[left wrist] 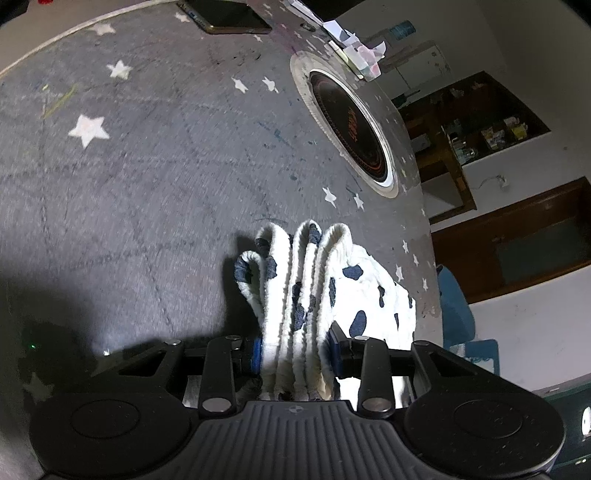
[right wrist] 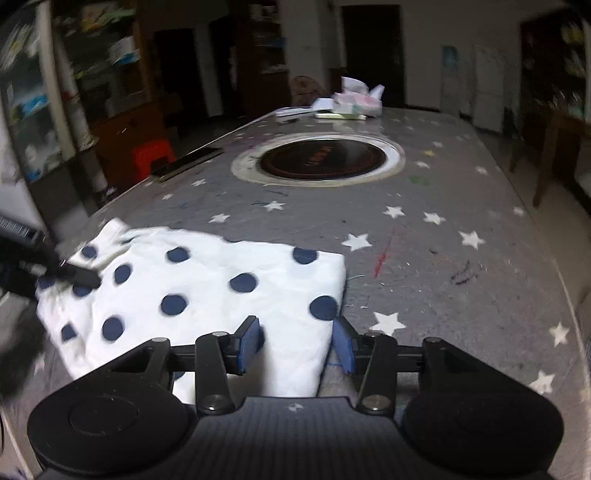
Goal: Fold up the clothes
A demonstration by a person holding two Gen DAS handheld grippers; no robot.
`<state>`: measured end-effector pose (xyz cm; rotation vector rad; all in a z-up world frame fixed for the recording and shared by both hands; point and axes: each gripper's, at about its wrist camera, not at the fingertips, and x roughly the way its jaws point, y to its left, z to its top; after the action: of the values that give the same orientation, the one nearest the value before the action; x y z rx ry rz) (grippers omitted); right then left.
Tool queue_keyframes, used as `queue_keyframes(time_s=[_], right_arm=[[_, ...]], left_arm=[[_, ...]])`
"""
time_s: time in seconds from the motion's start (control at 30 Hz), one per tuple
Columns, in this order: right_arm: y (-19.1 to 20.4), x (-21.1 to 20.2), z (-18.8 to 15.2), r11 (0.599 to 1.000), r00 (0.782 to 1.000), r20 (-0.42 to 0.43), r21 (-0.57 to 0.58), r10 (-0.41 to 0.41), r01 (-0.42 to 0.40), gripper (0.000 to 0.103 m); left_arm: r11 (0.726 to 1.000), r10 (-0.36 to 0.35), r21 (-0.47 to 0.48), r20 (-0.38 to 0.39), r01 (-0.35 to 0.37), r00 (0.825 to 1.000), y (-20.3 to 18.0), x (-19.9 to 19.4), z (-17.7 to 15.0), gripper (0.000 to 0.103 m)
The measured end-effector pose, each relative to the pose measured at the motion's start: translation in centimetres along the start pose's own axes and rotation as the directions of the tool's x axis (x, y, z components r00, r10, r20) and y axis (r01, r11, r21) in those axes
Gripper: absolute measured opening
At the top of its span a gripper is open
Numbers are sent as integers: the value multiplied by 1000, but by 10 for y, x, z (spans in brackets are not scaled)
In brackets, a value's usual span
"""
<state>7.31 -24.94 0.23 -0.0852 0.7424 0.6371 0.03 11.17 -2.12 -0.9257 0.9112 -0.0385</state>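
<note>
A white garment with navy dots (right wrist: 207, 280) lies spread on the grey star-patterned tablecloth (right wrist: 461, 288), near the table's left front edge. My right gripper (right wrist: 297, 345) hovers over the garment's near right corner. Its blue pads (right wrist: 251, 343) stand apart with the cloth lying between them, not pinched. In the left wrist view the same garment (left wrist: 314, 280) is bunched into several upright folds, and my left gripper (left wrist: 295, 350) is shut on that bundle. The left gripper (right wrist: 79, 275) also shows as a dark shape at the garment's far left end.
A round black hob with a pale ring (right wrist: 325, 160) is set in the middle of the table. A dark flat phone (left wrist: 229, 18) and a tissue pack with papers (right wrist: 356, 101) lie near the far end. A red stool (right wrist: 153, 155) stands beyond the left edge.
</note>
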Motion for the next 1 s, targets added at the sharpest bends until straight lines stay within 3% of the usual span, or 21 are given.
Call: queue_keyframes(time_s=[0.17, 0.33, 0.37, 0.6, 1.0], right_arm=[[-9, 3, -4, 995, 999, 2, 98, 32, -32, 40], [-15, 2, -8, 981, 998, 29, 185, 49, -53, 8], [-16, 1, -8, 979, 998, 38, 196, 50, -57, 6], [-21, -18, 7, 980, 993, 111, 195, 28, -49, 4], [-64, -29, 57, 979, 976, 200, 198, -86, 46, 3]], left_arm=[[999, 24, 38, 2, -24, 1000, -5, 2, 3, 36], [995, 50, 82, 8, -50, 999, -13, 6, 8, 36], [994, 55, 91, 7, -55, 998, -15, 7, 9, 36], [981, 66, 183, 10, -67, 998, -43, 16, 20, 34], [951, 33, 307, 8, -33, 999, -117, 66, 57, 34]])
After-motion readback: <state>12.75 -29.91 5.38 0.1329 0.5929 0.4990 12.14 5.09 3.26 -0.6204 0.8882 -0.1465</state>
